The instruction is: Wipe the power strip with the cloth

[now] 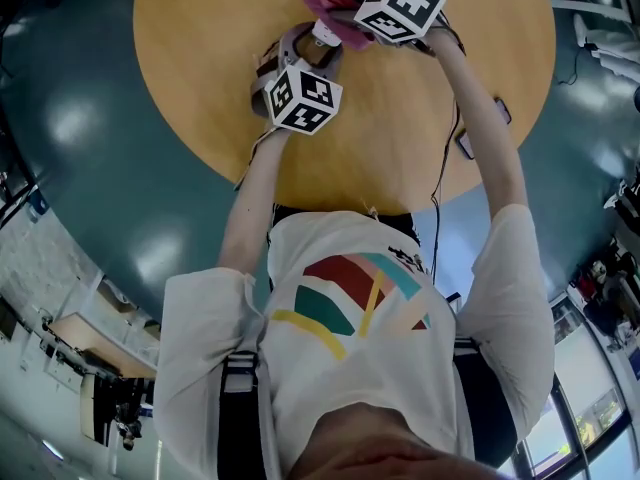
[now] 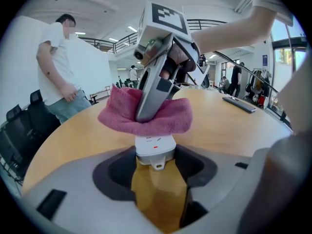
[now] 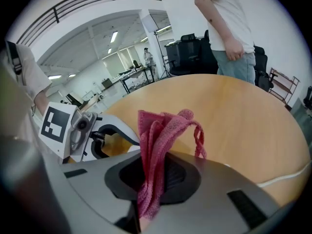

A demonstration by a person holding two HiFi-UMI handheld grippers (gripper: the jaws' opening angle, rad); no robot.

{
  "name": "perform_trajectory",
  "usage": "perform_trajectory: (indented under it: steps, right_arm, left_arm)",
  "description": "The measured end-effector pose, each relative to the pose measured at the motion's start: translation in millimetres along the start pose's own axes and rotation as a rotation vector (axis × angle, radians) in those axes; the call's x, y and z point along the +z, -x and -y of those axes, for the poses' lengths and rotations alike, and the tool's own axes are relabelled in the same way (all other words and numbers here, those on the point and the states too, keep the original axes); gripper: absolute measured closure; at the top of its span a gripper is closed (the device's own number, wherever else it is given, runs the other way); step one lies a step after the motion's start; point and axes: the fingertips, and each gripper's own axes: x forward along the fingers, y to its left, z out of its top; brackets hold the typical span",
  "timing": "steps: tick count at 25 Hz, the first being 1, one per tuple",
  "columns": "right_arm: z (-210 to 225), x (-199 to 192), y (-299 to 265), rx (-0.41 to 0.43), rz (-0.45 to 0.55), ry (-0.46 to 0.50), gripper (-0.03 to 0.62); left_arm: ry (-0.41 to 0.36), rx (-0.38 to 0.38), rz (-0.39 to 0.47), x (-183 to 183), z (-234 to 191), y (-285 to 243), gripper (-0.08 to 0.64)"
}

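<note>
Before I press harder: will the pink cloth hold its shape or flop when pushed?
Likely floppy: the cloth bunches in folds in the right gripper and drapes over the power strip. Its loose loop might snag.

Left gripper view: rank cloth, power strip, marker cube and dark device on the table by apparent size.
1. cloth
2. marker cube and the visible end of the power strip: too alike to rank; the strip is nearer and partly covered
3. dark device, farthest away

Head view looks steeply down on the round table (image 1: 200, 88); both gripper views, close in, face across the pink cloth (image 2: 161, 118).
</note>
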Motion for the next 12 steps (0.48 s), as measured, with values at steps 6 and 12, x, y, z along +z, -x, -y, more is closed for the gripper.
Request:
perform_trajectory:
  steps: [6, 12]
  right_arm:
    - [45.9, -22.5, 23.9, -0.134, -0.01, -0.056, 0.552]
    - [104.2, -30.4, 55.5, -0.252, -0.009, -0.079, 0.552]
  left_arm:
    - [0.001, -0.011, 0.004, -3.7, 3.6, 9.5, 0.27]
    - [0.001, -0.007, 0.003, 6.3, -4.5, 3.0, 0.27]
